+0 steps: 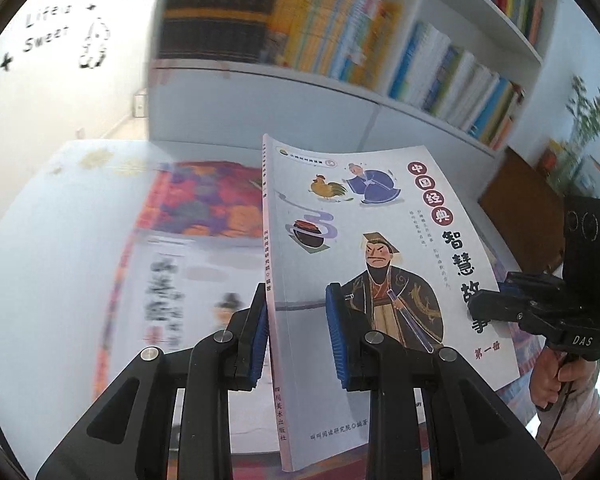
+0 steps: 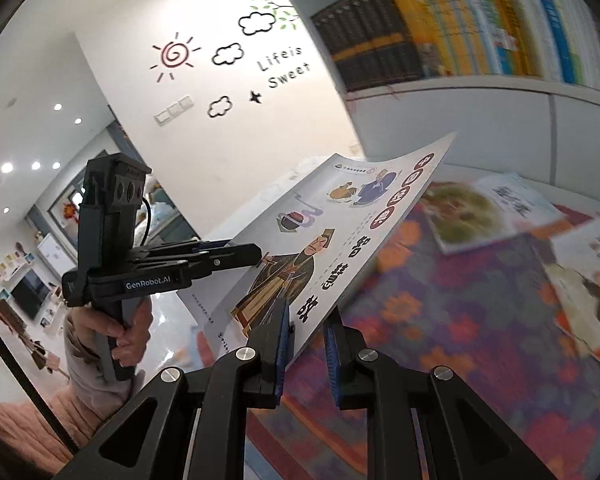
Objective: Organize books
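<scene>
A thin illustrated book [image 1: 380,280], its white cover printed with a robed figure, a rooster and a jar, is held in the air by both claws at once. The left claw [image 1: 298,336] is closed narrowly on the book's lower spine edge: one blue pad [image 1: 260,344] is pressed against the back side next to the spine, and the other is laid on the front cover just beside the robed figure. The right claw [image 2: 306,350] is likewise closed on the book, with the opposite long edge of the cover pinched between its blue pads [image 2: 284,344].

Seen from the left claw, the book is tilted, its spine running forward from between the fingers and its cover fanning out to the right, where the right claw [image 1: 496,304] is seen gripping the far edge; the hand [image 1: 556,376] holding that tool shows below it. Seen from the right claw, the cover slopes upward and away, and the left claw [image 2: 256,254] is seen clamped on it at the left, carried by a hand [image 2: 128,332] in a pinkish sleeve.

Beneath the lifted book, ahead of both claws, a colourful patterned cloth [image 2: 460,300] is spread on the white tabletop [image 1: 52,240]. Other books [image 2: 488,208] lie flat on it, to the right of the right claw, and a blurred one [image 1: 180,288] lies just left of the left claw. Beyond, above the claws, a white bookshelf [image 1: 260,76] is filled with upright books [image 1: 332,28].
</scene>
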The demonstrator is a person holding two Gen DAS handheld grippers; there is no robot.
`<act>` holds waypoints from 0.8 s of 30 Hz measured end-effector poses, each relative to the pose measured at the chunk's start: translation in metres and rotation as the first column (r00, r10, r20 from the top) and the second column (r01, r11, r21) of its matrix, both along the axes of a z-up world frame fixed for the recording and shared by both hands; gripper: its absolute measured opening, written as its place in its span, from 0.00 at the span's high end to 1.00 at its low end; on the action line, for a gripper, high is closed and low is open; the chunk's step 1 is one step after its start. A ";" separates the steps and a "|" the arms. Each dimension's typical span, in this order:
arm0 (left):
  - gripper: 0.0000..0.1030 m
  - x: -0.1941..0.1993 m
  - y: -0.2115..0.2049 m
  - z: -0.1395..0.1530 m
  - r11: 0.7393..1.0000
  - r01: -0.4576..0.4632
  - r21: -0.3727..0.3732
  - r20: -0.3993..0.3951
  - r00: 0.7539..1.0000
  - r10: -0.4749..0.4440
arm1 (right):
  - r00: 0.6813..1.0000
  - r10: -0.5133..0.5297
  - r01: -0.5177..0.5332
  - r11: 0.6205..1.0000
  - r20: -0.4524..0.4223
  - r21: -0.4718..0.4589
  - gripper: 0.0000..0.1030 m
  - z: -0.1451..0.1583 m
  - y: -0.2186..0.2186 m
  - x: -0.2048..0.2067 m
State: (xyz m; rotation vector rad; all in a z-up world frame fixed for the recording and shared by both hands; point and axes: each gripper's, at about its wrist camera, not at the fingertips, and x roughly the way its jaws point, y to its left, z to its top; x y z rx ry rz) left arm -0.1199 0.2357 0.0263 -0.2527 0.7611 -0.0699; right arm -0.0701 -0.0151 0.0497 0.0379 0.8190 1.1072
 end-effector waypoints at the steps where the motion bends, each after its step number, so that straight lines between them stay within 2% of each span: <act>1: 0.76 -0.003 0.010 -0.001 1.000 -0.019 0.000 0.002 1.000 0.019 | 1.000 0.010 -0.010 1.000 0.004 0.000 0.85 0.001 0.014 0.000; 6: 0.77 -0.011 0.052 -0.019 0.995 -0.101 -0.019 -0.021 0.995 0.101 | 0.999 0.051 -0.050 0.999 0.002 -0.008 0.85 -0.010 0.067 -0.005; 12: 0.77 -0.016 0.090 -0.064 0.982 -0.161 -0.093 -0.099 0.983 0.152 | 0.995 0.087 -0.088 0.995 -0.041 -0.046 0.84 -0.051 0.116 -0.012; 17: 0.77 -0.017 0.092 -0.083 0.981 -0.178 -0.076 -0.111 0.979 0.169 | 0.993 0.079 -0.087 0.993 -0.093 -0.085 0.84 -0.082 0.134 -0.007; 20: 0.76 -0.014 0.090 -0.086 0.985 -0.162 -0.066 -0.104 0.982 0.155 | 0.992 0.057 -0.069 0.992 -0.112 -0.105 0.84 -0.089 0.135 -0.005; 24: 0.76 -0.013 0.085 -0.086 0.986 -0.168 -0.015 -0.105 0.981 0.166 | 0.991 0.044 -0.058 0.992 -0.124 -0.111 0.84 -0.093 0.134 -0.003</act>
